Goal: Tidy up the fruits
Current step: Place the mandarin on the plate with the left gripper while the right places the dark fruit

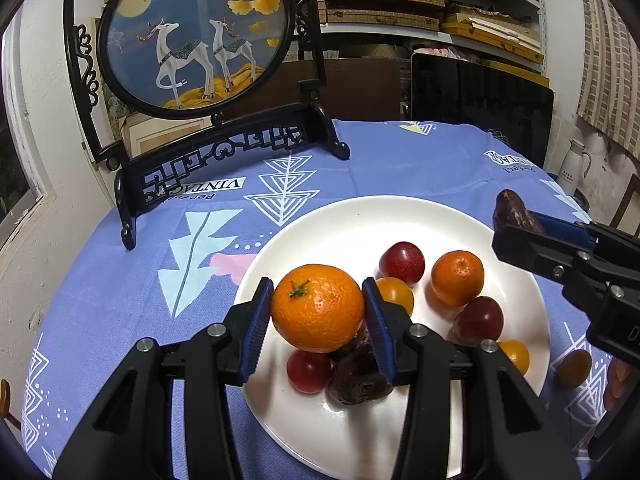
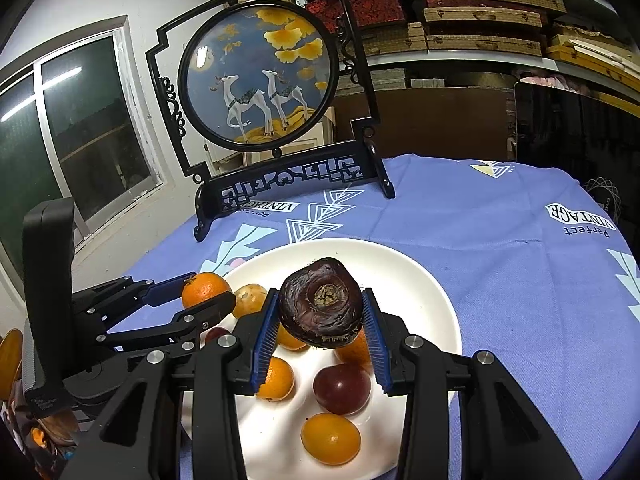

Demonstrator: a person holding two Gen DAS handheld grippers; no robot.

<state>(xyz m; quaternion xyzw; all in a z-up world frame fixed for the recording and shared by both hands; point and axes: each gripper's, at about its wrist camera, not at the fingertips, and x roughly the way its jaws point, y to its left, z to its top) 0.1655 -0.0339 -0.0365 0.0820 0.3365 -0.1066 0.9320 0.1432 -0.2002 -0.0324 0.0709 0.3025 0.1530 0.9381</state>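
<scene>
Left gripper [image 1: 318, 312] is clamped on a large orange [image 1: 318, 307], blue pads pressing both sides, held above the near-left part of the white plate [image 1: 360, 216]. Right gripper [image 2: 322, 314] is closed on a dark wrinkled fruit [image 2: 321, 302], raised over the plate's middle. Red plums, small oranges and another dark fruit [image 1: 358, 380] lie on the plate. Blue tablecloth [image 1: 420, 168] underneath; deer screen [image 1: 192, 36] at far left.

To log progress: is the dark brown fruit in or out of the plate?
Out. The right gripper holds the dark brown fruit lifted above the white plate.
</scene>
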